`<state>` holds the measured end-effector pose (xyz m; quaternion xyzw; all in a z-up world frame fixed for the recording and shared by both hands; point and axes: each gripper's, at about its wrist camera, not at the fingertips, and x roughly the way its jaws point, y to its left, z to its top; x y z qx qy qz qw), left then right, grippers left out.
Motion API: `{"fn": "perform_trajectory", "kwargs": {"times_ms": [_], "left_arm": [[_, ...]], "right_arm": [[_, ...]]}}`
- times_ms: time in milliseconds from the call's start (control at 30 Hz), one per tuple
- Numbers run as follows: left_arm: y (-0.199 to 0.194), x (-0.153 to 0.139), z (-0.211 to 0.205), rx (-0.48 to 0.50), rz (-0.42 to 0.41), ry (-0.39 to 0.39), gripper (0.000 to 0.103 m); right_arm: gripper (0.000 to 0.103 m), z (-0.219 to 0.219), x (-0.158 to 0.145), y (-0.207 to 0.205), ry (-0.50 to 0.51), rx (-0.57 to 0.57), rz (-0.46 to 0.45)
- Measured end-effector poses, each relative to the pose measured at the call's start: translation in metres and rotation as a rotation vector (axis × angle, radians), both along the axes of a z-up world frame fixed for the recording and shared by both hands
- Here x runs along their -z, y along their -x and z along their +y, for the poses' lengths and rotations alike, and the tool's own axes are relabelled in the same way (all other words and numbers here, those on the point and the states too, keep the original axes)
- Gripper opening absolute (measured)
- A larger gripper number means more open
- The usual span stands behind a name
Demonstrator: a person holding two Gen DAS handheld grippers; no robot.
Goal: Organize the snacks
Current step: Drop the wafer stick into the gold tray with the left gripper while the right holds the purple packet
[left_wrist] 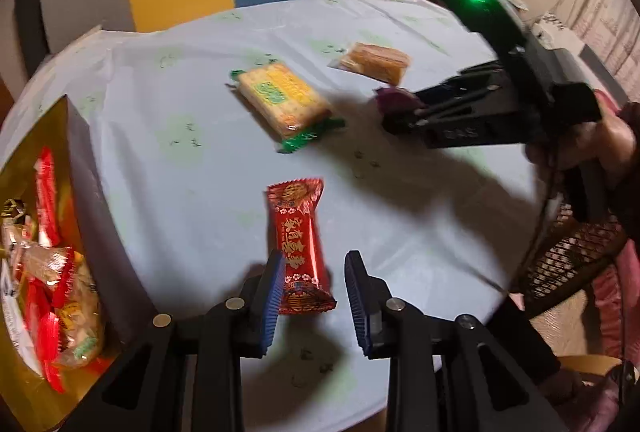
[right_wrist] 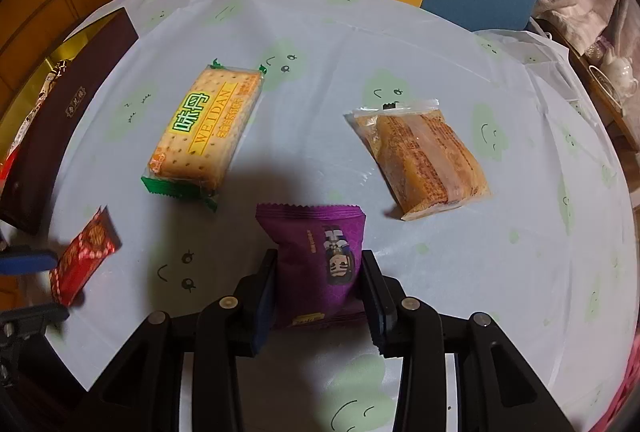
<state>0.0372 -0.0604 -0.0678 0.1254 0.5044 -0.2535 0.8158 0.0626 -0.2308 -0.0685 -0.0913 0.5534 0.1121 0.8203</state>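
Pick-up step: your right hand-held gripper (right_wrist: 318, 290) pinches the purple pack (right_wrist: 320, 264) mid-bench, your left hand-held gripper (left_wrist: 310, 296) gapes around the red pack (left_wrist: 302, 244); next, close left and carry both to the box (left_wrist: 36, 168) at the left edge.

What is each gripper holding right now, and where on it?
Right gripper clamps the purple foil snack packet across its lower sides. Left gripper is open, straddling the red foil candy wrapper's near end, not gripping.

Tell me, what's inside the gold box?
The gold box holds a pile of wrapped snacks, mostly red and clear wrappers. Whatever lies under that pile is covered, and the box's dark wall hides part of the inside.
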Motion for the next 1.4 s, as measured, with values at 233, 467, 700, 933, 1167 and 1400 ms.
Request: {"fn": "perform_trajectory", "kwargs": {"times_ms": [233,467,700,933,1167,1400], "left_arm": [[-0.011,-0.007,0.008,-0.037,0.039,0.016,0.031],[-0.016,-0.002,0.001,-0.035,0.065,0.020,0.031],[-0.019,0.010,-0.013,0.002,0.097,-0.017,0.033],[-0.016,0.004,-0.003,-0.049,0.046,0.062,0.022],[-0.002,-0.048,0.052,-0.180,-0.097,0.185,0.022],[-0.016,-0.071,0.154,-0.502,-0.197,0.216,0.023]], "right_arm": [[0.040,0.001,0.000,0.001,0.000,-0.001,0.000],[0.041,0.000,0.000,0.000,-0.001,-0.006,0.003],[0.041,0.001,0.001,0.000,0.005,-0.008,0.002],[0.040,0.004,0.002,0.000,0.023,-0.025,-0.008],[0.040,0.002,0.003,-0.001,0.014,-0.020,-0.002],[0.040,0.004,0.002,0.000,0.032,-0.032,-0.015]]}}
